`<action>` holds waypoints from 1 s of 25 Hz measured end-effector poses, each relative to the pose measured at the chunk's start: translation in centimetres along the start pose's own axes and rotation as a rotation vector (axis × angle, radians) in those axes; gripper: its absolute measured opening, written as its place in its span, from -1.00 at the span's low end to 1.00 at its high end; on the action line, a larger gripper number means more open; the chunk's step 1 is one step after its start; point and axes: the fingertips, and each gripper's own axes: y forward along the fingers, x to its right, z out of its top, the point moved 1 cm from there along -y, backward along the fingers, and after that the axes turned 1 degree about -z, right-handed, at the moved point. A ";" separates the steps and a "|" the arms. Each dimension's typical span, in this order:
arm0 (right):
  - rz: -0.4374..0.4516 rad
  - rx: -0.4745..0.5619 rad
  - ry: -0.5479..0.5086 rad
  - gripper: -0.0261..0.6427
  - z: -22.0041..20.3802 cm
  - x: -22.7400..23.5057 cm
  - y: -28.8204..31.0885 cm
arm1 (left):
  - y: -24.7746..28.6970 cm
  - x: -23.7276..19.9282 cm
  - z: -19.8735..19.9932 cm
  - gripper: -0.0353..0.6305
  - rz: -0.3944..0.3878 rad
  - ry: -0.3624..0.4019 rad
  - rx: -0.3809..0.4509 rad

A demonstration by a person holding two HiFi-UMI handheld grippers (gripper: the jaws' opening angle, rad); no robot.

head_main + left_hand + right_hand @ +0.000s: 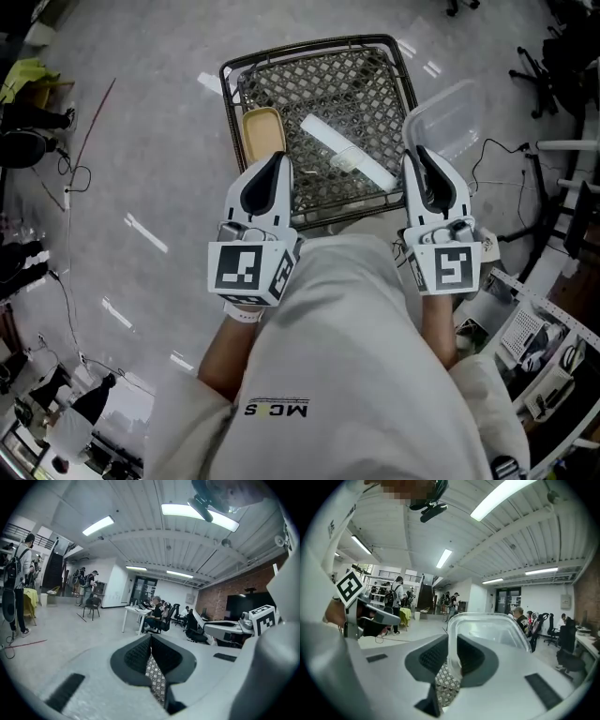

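Clear plastic container (448, 117), rim clamped in right gripper (419, 156); left gripper (278, 159) closed, empty, near wire basket (319, 45)

Dark wire basket (246, 79) with diamond mesh, tan tray (263, 132), white roll (346, 151), clear plastic container (448, 117), white-and-black grippers (267, 187) with black-and-white square markers.

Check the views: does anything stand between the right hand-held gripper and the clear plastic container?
Nothing visible does. The right hand-held gripper is shut on the rim of the clear plastic container, with no gap or object between them. It holds the container by the wire basket.
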 end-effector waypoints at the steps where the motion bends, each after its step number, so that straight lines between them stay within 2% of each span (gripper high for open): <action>1: -0.009 -0.002 -0.011 -0.71 -0.2 0.0 -0.1 | 0.0 0.1 0.1 -0.82 -0.005 0.002 0.000; 11: -0.014 -0.014 0.056 -0.71 -1.5 -0.4 -1.5 | 0.0 2.8 0.0 -0.82 -0.047 0.026 0.002; 25: 0.011 -0.006 0.038 -0.71 -0.9 -1.4 -1.3 | -0.6 3.0 0.0 -0.82 -0.048 0.025 0.006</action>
